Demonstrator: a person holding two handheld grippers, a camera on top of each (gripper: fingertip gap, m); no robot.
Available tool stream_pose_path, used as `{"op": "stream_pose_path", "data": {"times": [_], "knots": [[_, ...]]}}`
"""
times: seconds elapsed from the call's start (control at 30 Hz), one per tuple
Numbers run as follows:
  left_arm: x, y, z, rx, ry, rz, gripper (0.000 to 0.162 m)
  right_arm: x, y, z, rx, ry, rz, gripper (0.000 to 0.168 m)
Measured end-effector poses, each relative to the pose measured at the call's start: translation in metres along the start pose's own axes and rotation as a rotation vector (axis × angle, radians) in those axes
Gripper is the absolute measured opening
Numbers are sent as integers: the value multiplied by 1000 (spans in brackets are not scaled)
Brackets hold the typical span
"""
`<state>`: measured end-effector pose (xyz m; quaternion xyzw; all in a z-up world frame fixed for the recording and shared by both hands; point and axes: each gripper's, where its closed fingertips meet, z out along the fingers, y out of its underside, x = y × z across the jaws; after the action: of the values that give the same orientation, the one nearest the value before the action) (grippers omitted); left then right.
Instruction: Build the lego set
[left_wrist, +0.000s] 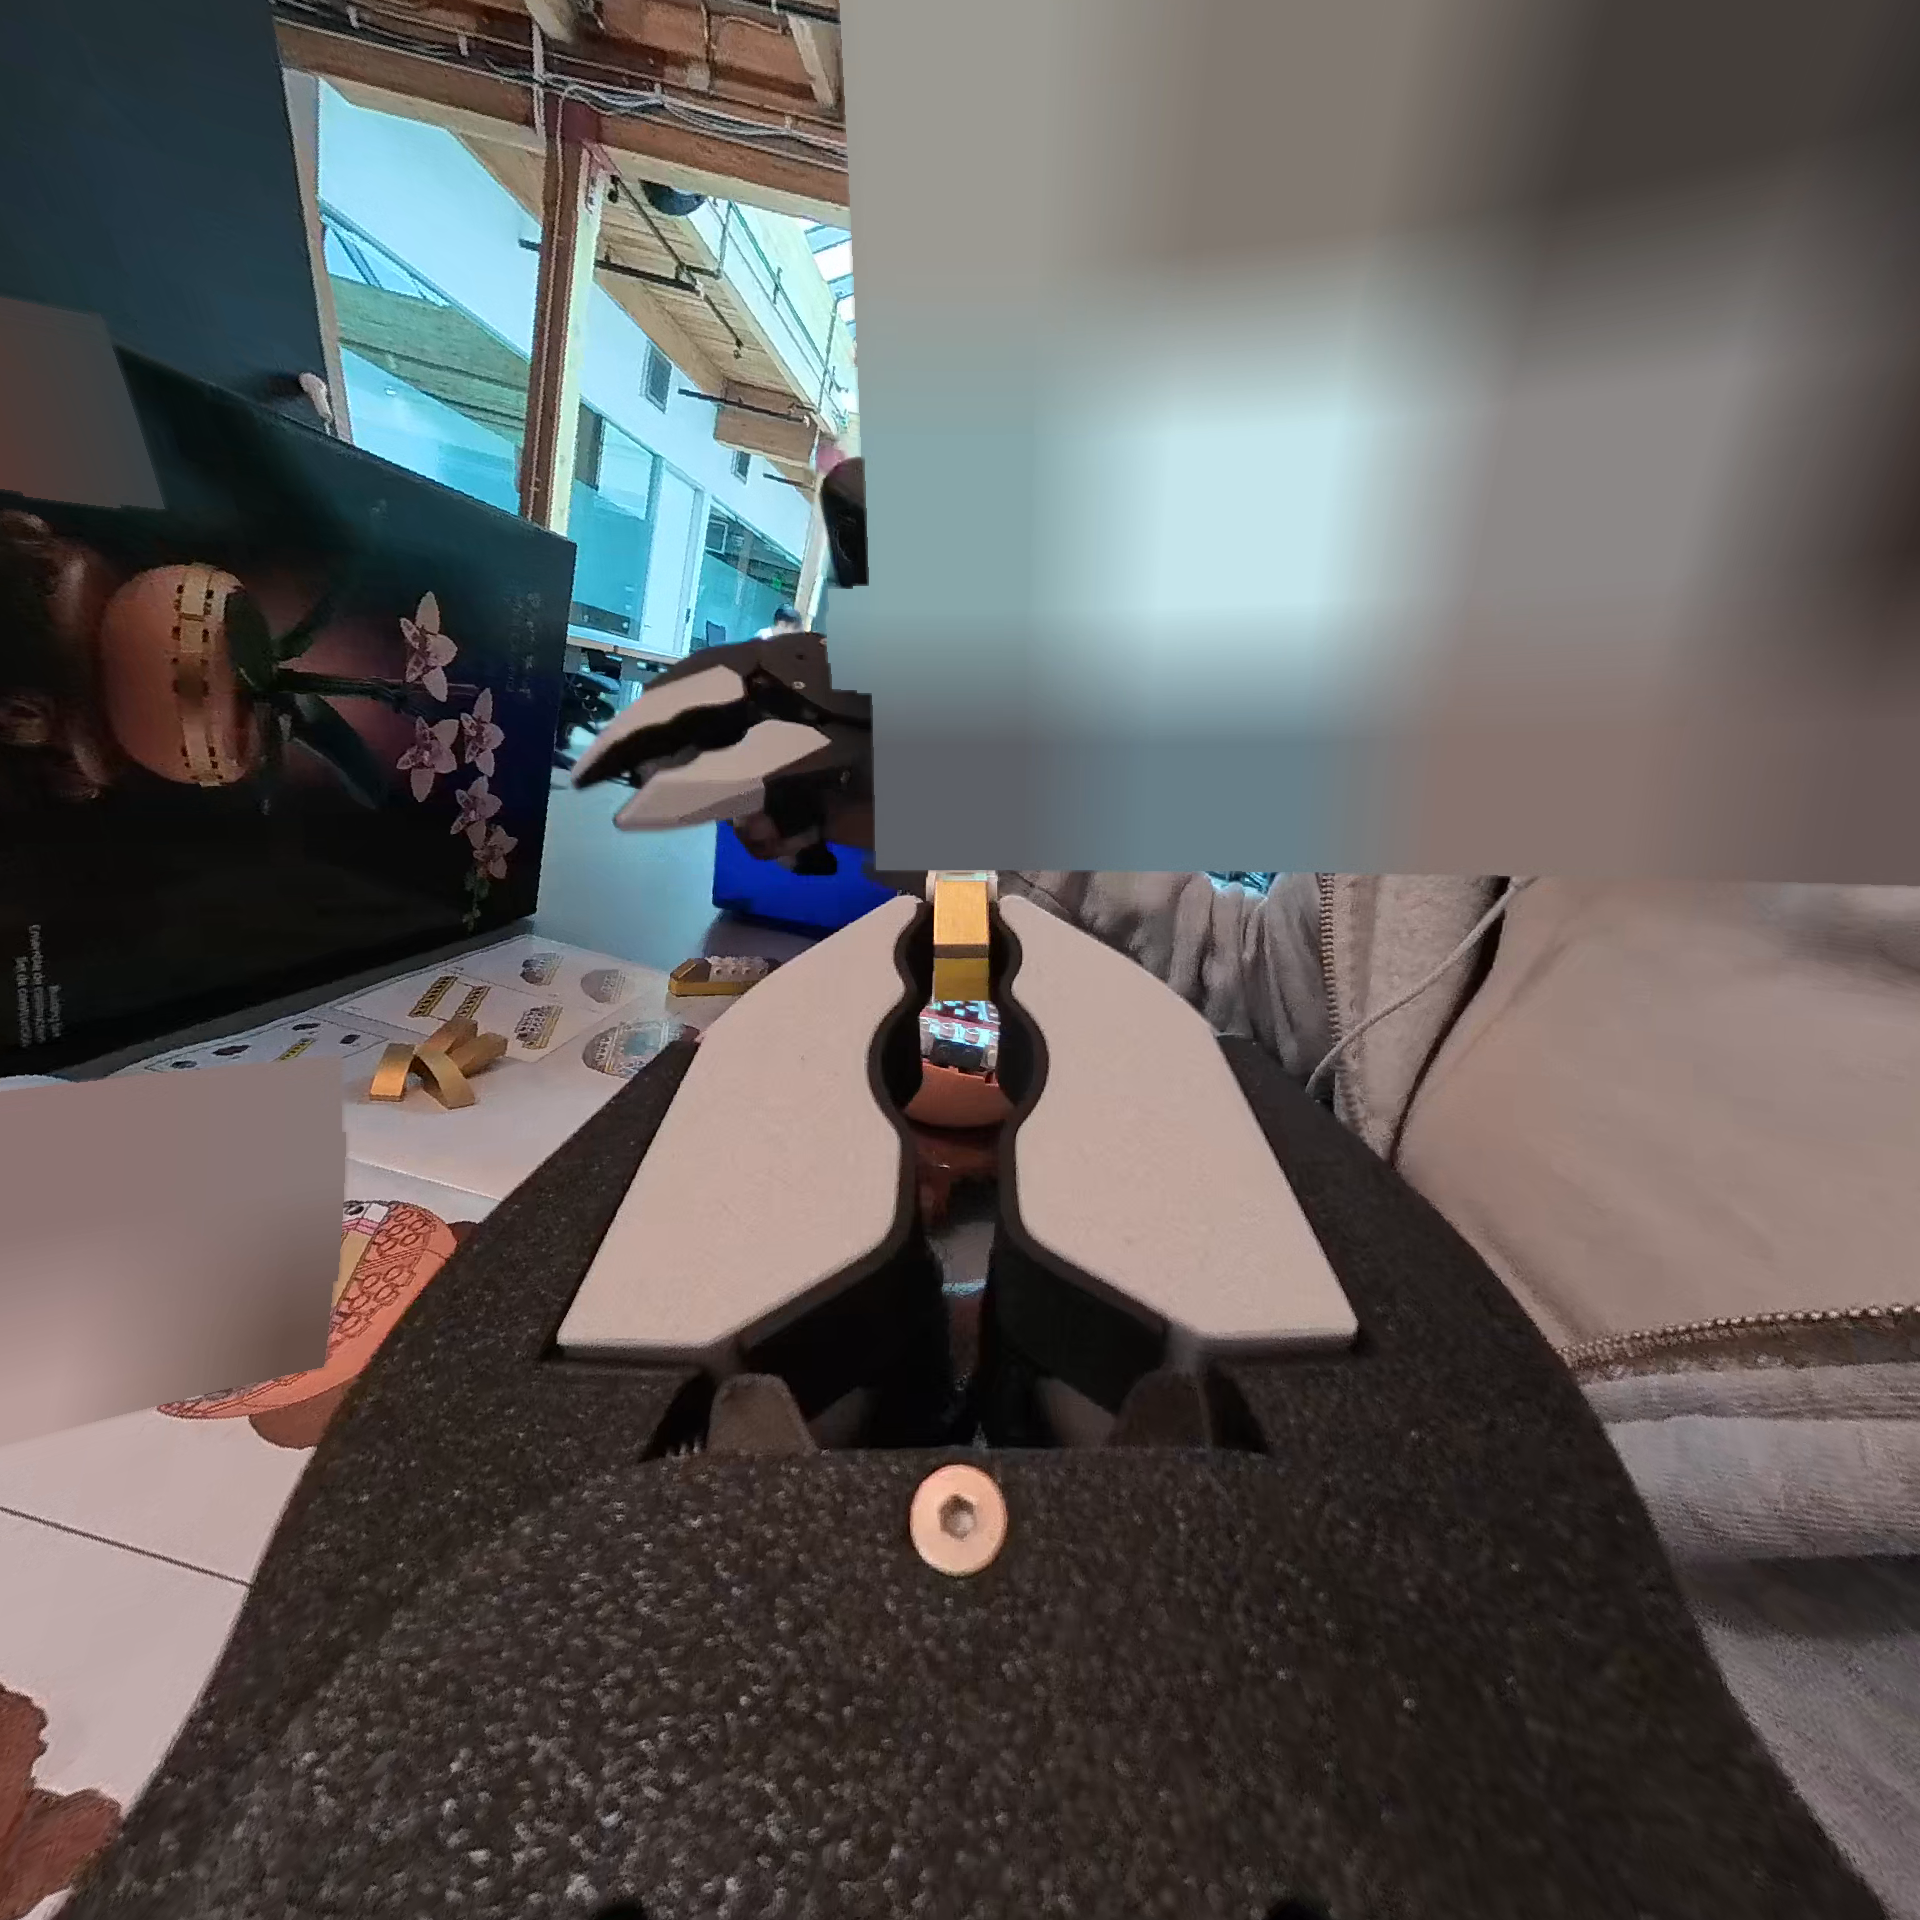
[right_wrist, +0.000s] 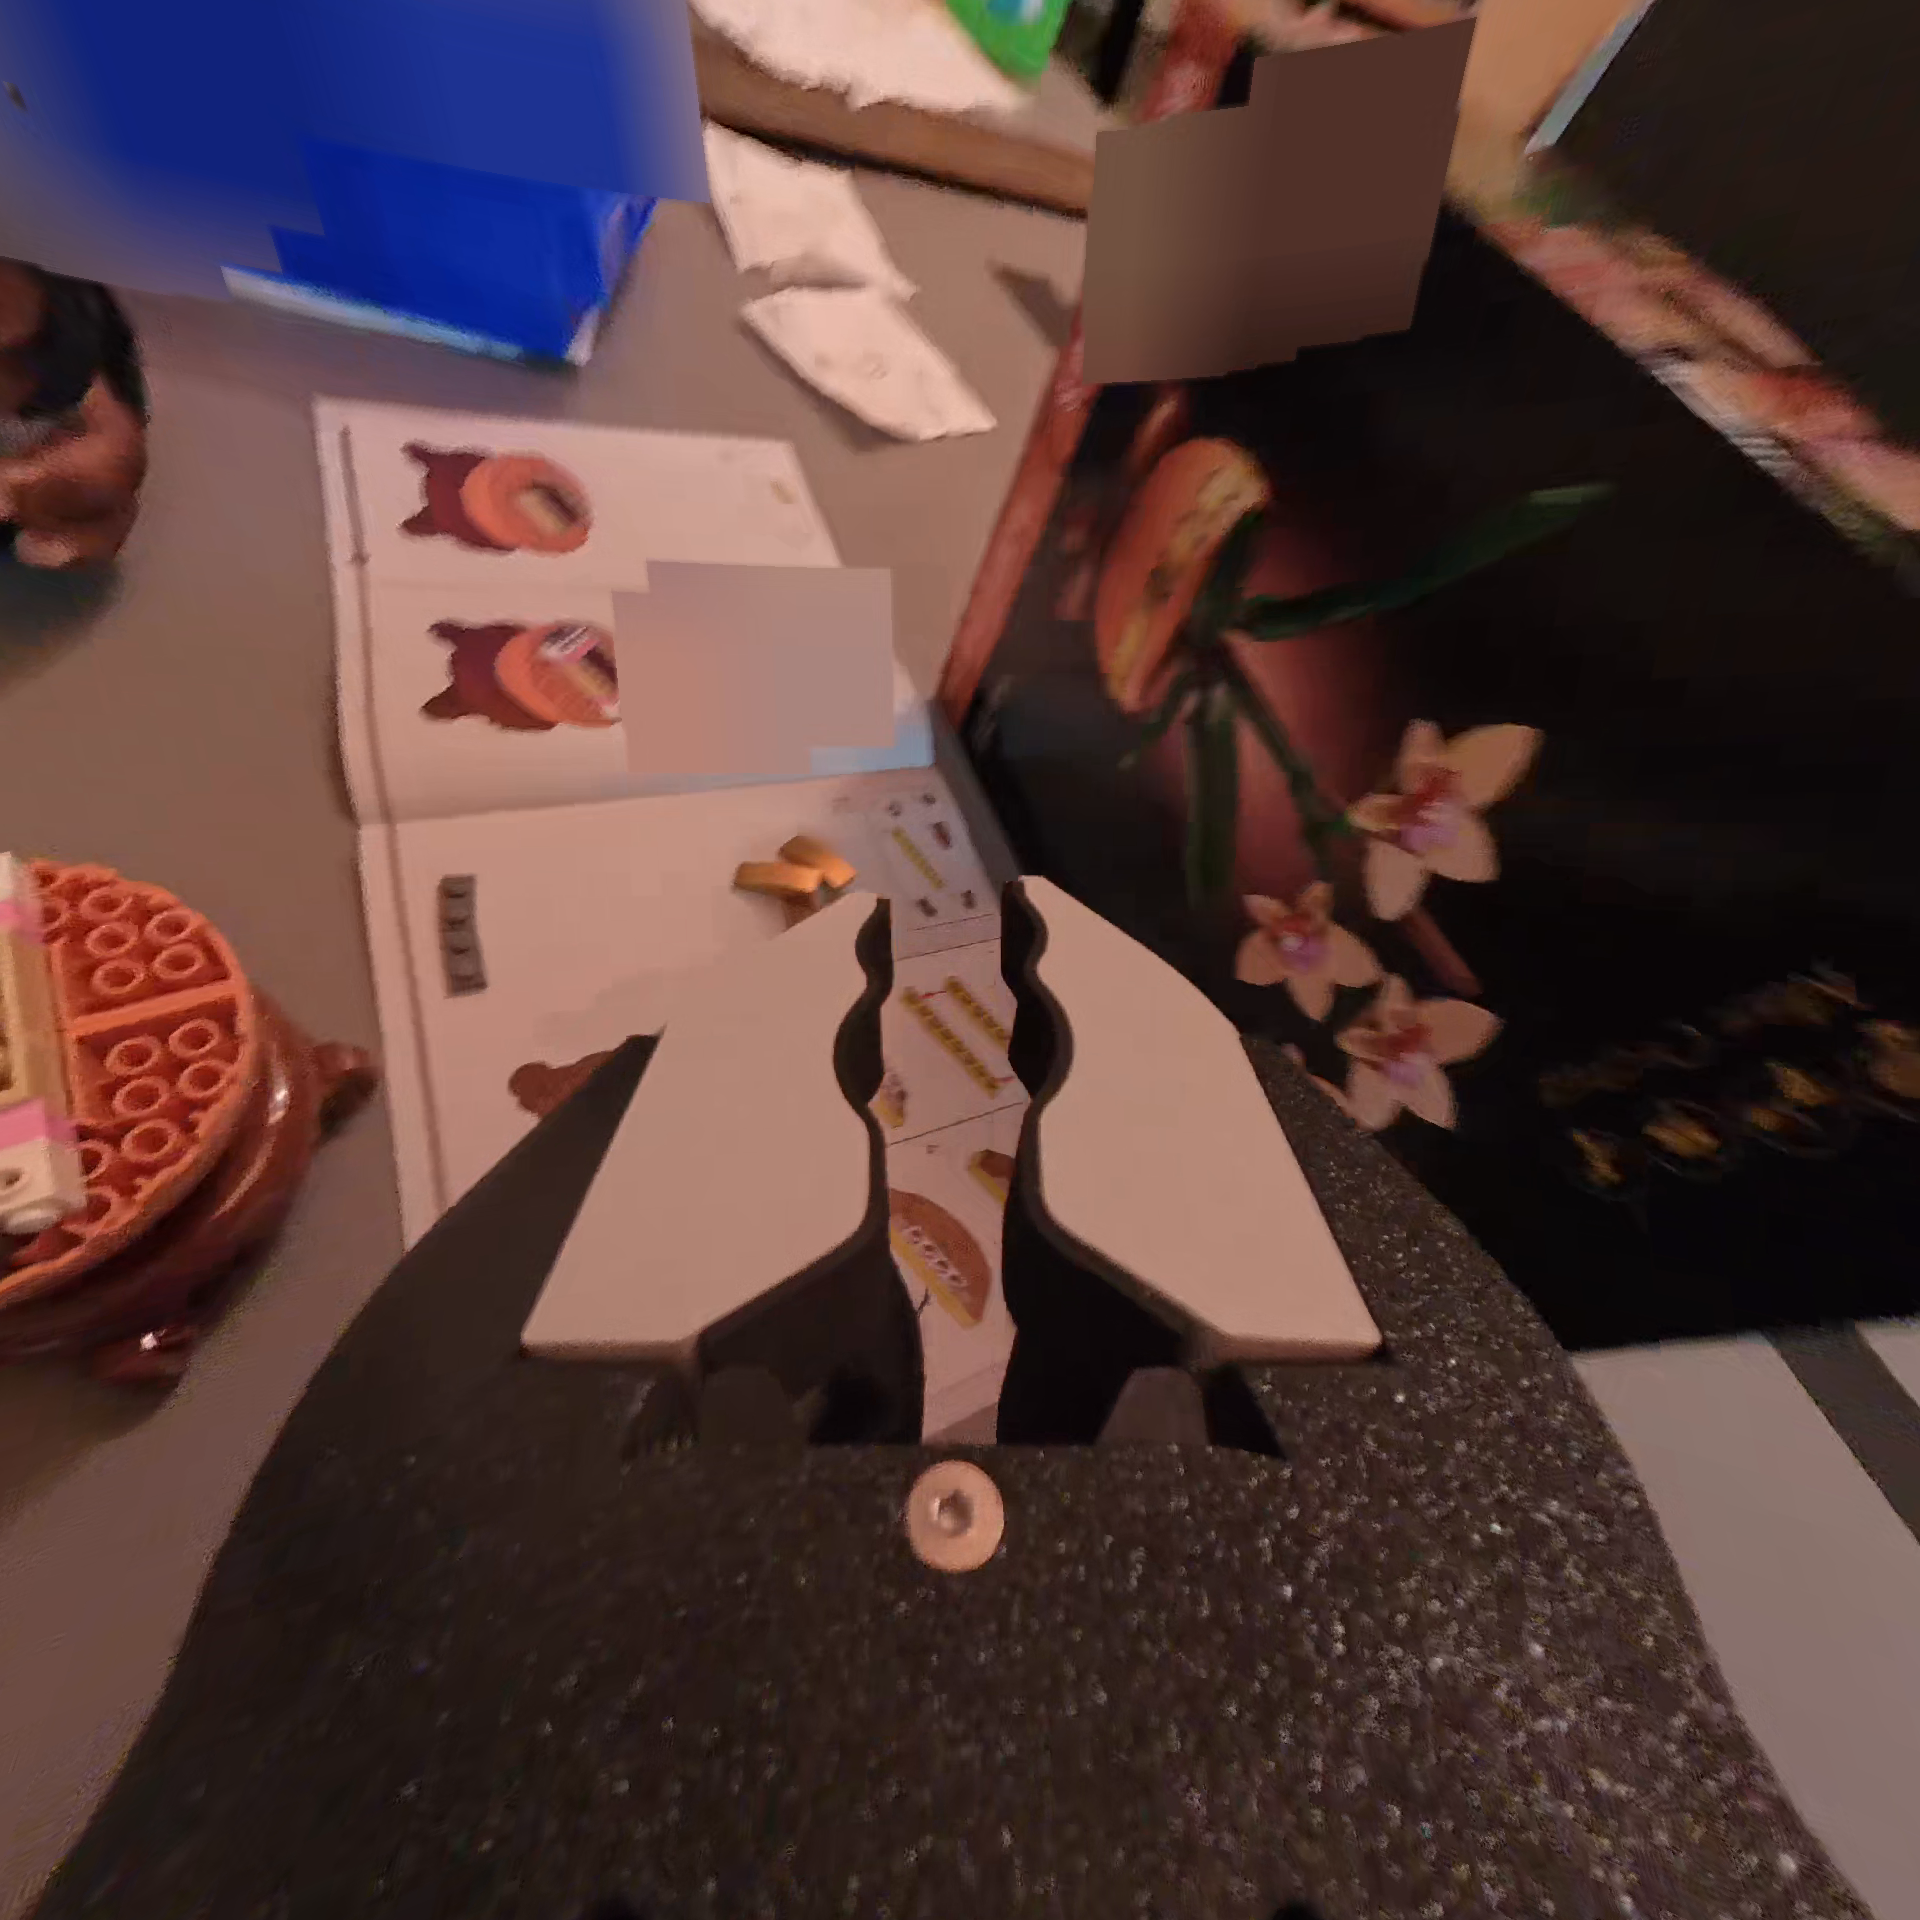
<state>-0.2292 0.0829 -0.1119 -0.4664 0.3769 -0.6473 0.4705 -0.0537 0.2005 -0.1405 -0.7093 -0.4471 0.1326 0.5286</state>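
i have a gold piece (left_wrist: 960, 935) pinched between the tips of my left gripper (left_wrist: 961, 920), standing up out of them, held above the round brown pot (left_wrist: 954, 1112) that i can only glimpse through the gap between the fingers. that narrow view is the risk: i can't see the studs well, so i could press the piece on crooked or a row off. it is gripped only by its lower end, so a hard push might twist it out and drop it. my right gripper (right_wrist: 943, 914) is released, holding nothing, hovering over the open instruction booklet (right_wrist: 582, 935) near the loose gold pieces (right_wrist: 795, 868) lying on the page. if it reaches carelessly it could scatter them. the set's box (right_wrist: 1455, 831) stands just to the right of the booklet, and the pot (right_wrist: 135, 1091) sits to the left, unsteadied.
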Motion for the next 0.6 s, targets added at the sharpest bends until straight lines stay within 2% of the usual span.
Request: {"op": "stream_pose_path", "data": {"times": [0.13, 0.3, 0.47, 0.6], "knots": [[1, 1, 1, -9, 8, 0, 8, 24, -8, -18, 136, 197, -1, 23], [1, 1, 1, -8, 12, 0, 8, 21, -1, -13, 160, 244, 18, 19], [1, 0, -1, 0, 1, 14, 8, 36, -9, -24, 417, 355, 138, 12], [0, 0, -2, 2, -5, 10, 8, 37, 2, -30, 437, 376, 166, 11]]}}
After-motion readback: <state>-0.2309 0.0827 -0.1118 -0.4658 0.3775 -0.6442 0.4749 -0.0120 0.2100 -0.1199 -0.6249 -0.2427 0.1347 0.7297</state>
